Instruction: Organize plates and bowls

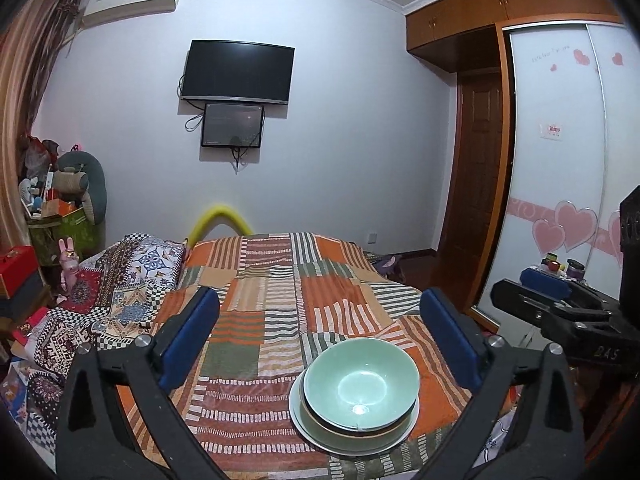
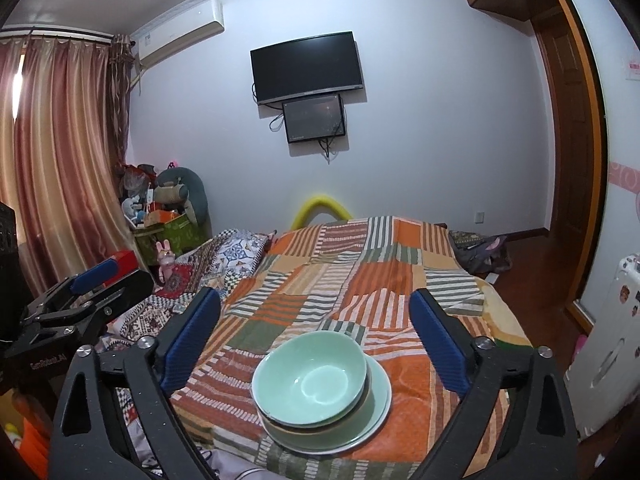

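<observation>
A pale green bowl [image 1: 361, 385] sits nested in a second bowl [image 2: 320, 430] with a dark rim band, and both rest on a pale plate [image 1: 316, 432]; this stack is the landmark. It stands on a patchwork striped bedspread [image 1: 280, 292], close to the near edge of the bed, where the cover drops away just in front of the plate. Beyond the stack the bedspread runs flat and bare toward the far wall, leaving wide free surface. To the left of the stack, a crumpled patterned quilt [image 1: 120, 292] bunches along that side of the bed. To the right of the stack the bed edge falls to a wooden floor [image 2: 532, 272]. The left gripper [image 1: 320, 340] is released, its blue pads [image 1: 188, 340] spread wide above the cover with nothing between them, the stack lying low between and ahead of them. The right gripper [image 2: 316, 340] is likewise spread wide and empty, hovering behind the stack, clear of the bowl's rim on both sides.
</observation>
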`<state>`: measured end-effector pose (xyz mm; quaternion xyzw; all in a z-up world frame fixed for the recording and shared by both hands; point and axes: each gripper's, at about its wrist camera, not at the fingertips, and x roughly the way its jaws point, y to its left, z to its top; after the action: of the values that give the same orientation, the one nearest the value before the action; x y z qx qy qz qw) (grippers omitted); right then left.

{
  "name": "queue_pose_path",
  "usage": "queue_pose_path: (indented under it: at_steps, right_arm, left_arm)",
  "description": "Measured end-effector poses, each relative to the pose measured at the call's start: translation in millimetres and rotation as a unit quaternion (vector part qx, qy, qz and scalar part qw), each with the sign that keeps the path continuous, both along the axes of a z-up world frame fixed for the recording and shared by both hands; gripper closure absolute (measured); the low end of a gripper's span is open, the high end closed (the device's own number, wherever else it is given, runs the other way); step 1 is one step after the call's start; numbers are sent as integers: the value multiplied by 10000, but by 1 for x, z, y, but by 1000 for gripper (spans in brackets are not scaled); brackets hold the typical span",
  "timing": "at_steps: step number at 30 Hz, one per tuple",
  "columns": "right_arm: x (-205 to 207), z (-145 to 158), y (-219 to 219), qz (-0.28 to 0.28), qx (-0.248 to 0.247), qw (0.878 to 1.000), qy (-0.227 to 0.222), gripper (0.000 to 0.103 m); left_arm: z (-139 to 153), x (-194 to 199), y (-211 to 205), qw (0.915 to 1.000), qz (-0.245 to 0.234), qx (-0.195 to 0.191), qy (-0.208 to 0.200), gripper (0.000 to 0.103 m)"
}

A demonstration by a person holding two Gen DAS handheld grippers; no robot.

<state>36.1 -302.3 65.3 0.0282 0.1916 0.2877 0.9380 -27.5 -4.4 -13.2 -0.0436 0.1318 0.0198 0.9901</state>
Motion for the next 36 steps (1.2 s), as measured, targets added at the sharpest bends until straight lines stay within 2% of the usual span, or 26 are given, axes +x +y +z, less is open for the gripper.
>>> queue_pose_path:
  at_steps: [7,36]
  right_arm:
    - [-4,0,-1,-38,17,9999,-96,1]
    - [-5,0,-8,-24,127,9999,-71,0]
  left_arm:
    - [-1,-1,0,10000,27,-36,1,1]
    - [-2,0,0,10000,21,-28,38,0]
